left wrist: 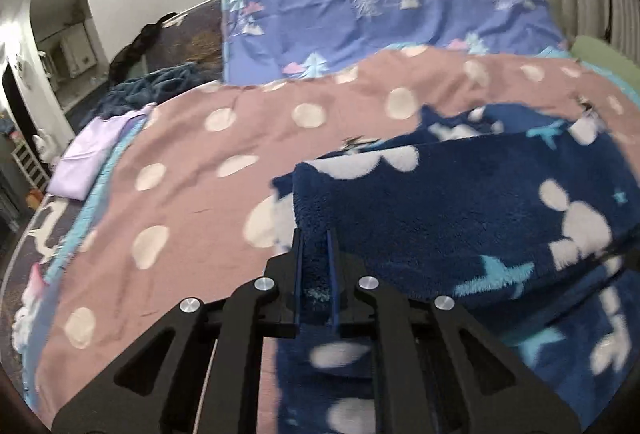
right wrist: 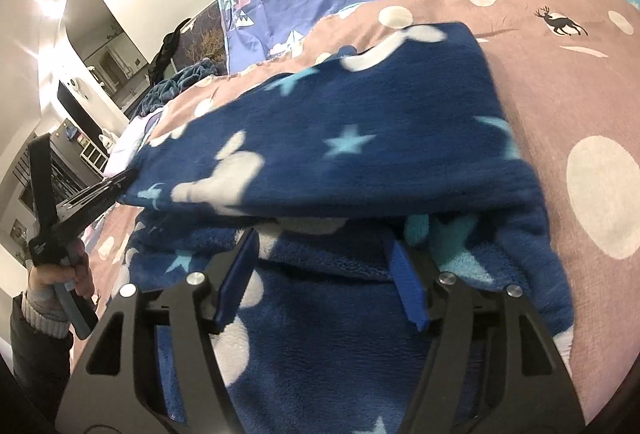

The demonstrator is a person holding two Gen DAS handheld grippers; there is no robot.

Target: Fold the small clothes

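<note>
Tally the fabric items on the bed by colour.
Navy fleece garment: 1
Pink dotted blanket: 1
Purple tree-print sheet: 1
Lilac folded cloth: 1
Dark teal crumpled cloth: 1
Total: 5

Left gripper [left wrist: 315, 238]: matte black linkage arms with triangular cut-outs, four round silver screw heads, and thin blue pads [left wrist: 331, 262] lining the fingers. Right gripper [right wrist: 322, 250]: same black frame, silver screws, blue pads [right wrist: 407, 284]. Left hand [right wrist: 60, 274]: bare skin, ribbed grey cuff, dark sleeve.

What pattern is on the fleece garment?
Navy fleece garment with white blobs, light-blue stars; right wrist view.
</note>
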